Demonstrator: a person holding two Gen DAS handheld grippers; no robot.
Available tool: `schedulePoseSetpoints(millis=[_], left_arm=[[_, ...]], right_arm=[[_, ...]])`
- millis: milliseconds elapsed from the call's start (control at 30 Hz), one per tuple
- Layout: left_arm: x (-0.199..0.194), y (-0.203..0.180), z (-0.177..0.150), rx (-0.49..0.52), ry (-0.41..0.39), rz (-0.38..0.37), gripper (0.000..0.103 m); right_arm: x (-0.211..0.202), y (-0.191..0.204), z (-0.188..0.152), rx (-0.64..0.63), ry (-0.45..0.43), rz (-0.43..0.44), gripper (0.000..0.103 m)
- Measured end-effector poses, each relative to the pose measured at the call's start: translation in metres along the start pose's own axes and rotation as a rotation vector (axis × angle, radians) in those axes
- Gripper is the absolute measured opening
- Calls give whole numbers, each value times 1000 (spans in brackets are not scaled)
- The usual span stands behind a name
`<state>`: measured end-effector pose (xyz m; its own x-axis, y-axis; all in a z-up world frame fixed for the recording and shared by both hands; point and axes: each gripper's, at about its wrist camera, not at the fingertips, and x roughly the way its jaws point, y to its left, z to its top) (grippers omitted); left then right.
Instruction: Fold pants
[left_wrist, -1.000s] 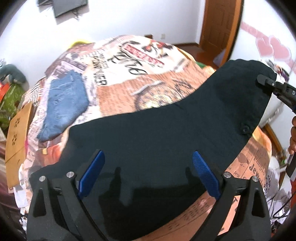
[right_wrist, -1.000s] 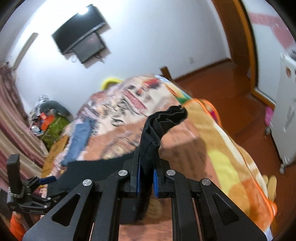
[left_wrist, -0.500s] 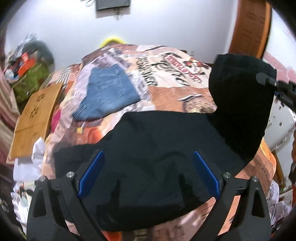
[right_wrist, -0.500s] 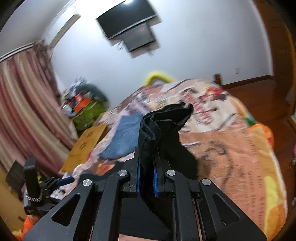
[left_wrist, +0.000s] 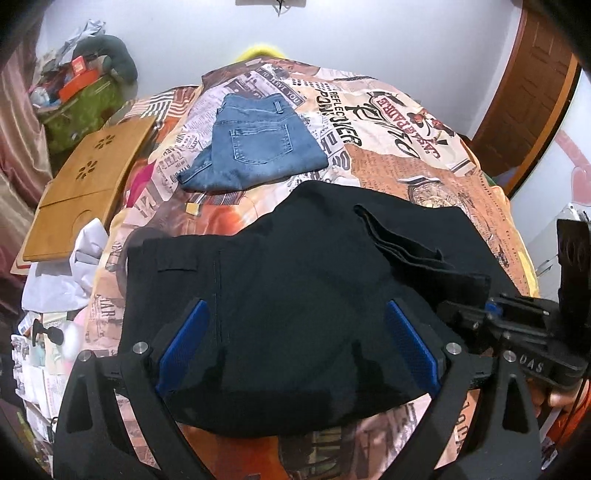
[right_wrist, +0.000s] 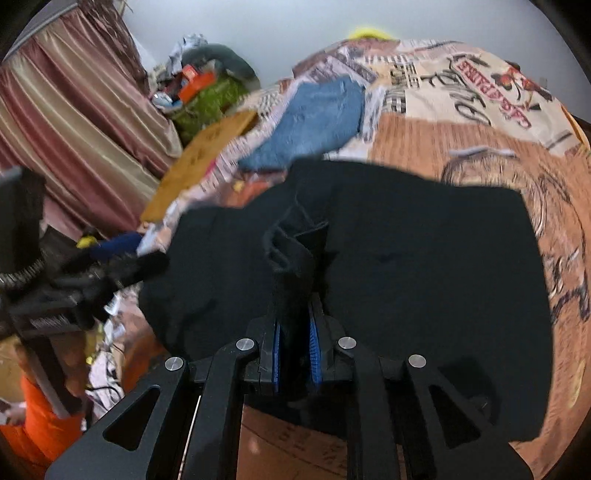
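Black cotton pants (left_wrist: 295, 295) spread folded on newspaper-print bedspread (left_wrist: 388, 122), left gripper (left_wrist: 299, 347) jaws spread wide above them, right gripper (right_wrist: 294, 347) jaws easing apart around bunched black hem, folded blue denim jeans (left_wrist: 255, 147) at eleven o'clock beyond.

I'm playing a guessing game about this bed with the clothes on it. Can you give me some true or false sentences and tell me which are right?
1. The black pants lie on the bed cover. True.
2. The blue jeans lie on top of the black pants. False: they lie apart, farther up the bed.
3. The right gripper has black cloth between its blue pads, and its jaws are opening. True.
4. The left gripper is pinching the pants. False: its jaws stand wide open above them.
5. A wooden board sits at the bed's edge. True.
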<state>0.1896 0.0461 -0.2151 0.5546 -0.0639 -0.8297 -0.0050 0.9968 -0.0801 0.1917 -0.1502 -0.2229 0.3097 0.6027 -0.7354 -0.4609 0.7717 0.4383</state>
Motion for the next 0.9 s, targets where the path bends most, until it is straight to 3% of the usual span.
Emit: schedulePoseSetpoints(millis=[33,167,233,400,667,800,833,900], left_arm=[[0,-1,1,0,0,1,97],[-2,-9,9,1,-10,-7,97],[-4,-15,15,10,-25,-12,97],[-5,-37,32,53,-50,-35,97],[14,-82,61,138,-71,-72,97],[33,-103,72,182,-61,-78,97],[41,-108,75,195,-51,-82,96],[53,-117,77,228,-19,-96,82]], right_arm=[[-1,0,0,0,2,-1,16],[-10,2,4,-6,20,39,41],[-16,4,3,-23,23,33,44],[-41,-5,9,-52,-25,23,44],[-91,-43,33,-57,-164,-95,45],[-88,-65,44,-44,-155,-133,45],[-83,-72,46,-39,-146,-150,45],[-75,-82,48,-41,-126,-178,45]])
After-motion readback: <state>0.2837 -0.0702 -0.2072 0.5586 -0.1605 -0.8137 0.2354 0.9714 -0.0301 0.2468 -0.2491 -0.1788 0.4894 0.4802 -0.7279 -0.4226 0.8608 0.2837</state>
